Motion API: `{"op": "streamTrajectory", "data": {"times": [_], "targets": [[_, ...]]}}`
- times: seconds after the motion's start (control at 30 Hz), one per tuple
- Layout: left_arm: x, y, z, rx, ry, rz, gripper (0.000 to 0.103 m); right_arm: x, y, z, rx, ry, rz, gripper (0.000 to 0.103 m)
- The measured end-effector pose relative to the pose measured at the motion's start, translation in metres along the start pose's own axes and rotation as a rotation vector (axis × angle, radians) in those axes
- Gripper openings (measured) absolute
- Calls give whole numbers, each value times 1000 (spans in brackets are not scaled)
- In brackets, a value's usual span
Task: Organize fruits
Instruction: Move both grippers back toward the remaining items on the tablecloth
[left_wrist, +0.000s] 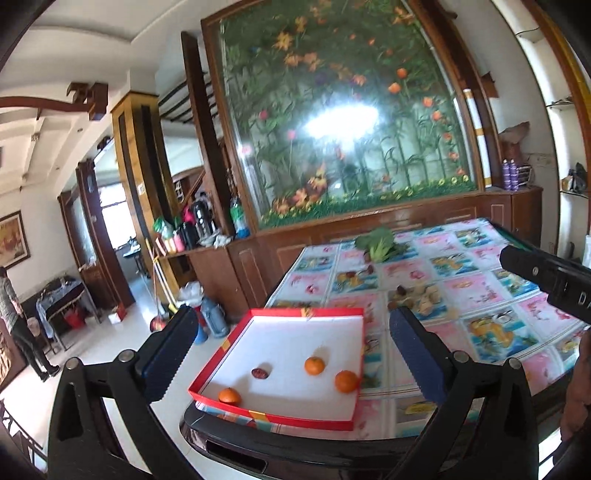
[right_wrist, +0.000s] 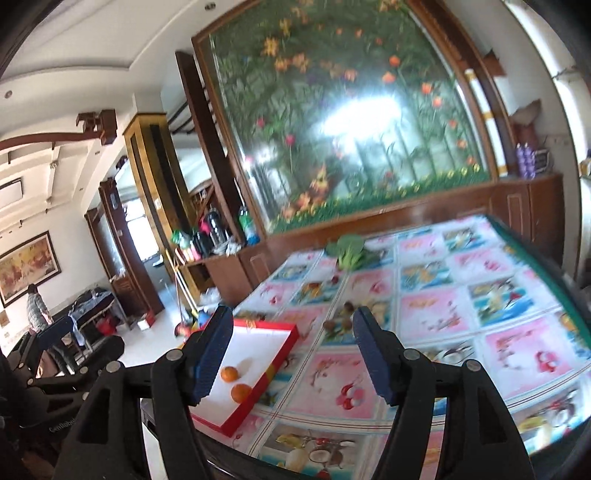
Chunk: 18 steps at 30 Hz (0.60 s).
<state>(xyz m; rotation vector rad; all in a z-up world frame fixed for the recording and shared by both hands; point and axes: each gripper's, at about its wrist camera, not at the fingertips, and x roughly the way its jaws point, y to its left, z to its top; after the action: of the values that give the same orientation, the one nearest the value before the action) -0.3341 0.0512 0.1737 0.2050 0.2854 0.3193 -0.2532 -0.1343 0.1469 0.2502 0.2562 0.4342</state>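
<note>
Glossy plastic tablecloth (left_wrist: 480, 295), red cardboard tray (left_wrist: 273, 415), polished wood cabinet (left_wrist: 424, 218)

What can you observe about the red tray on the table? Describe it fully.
The red tray is a shallow square box, seemingly cardboard, with red walls and a white floor. It lies flat at the table's near left corner on the patterned tablecloth. Inside rest three oranges and one small dark fruit, spaced apart.

Left gripper (left_wrist: 291, 347): jaws wide apart, nothing between the pads
Tray (left_wrist: 258, 315): red rim, white floor, at the table's near corner
Oranges: three in the tray (left_wrist: 314, 365) (left_wrist: 346, 381) (left_wrist: 229, 396)
Dark fruit (left_wrist: 260, 372): small, in the tray, perhaps a plum
Table (left_wrist: 480, 295): patterned cloth
Greens (left_wrist: 376, 242): far end of the table
Right gripper (left_wrist: 546, 275): black, at the right edge
</note>
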Motion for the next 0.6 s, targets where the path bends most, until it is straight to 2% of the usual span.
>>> {"op": "streamTrajectory", "data": {"times": [0.23, 0.6], "targets": [[-23, -11, 9, 16, -40, -21, 103, -25, 1, 3, -52, -56, -27, 73], [-10, -25, 9, 30, -15, -30, 103, -16, -6, -6, -60, -25, -34, 74]]}}
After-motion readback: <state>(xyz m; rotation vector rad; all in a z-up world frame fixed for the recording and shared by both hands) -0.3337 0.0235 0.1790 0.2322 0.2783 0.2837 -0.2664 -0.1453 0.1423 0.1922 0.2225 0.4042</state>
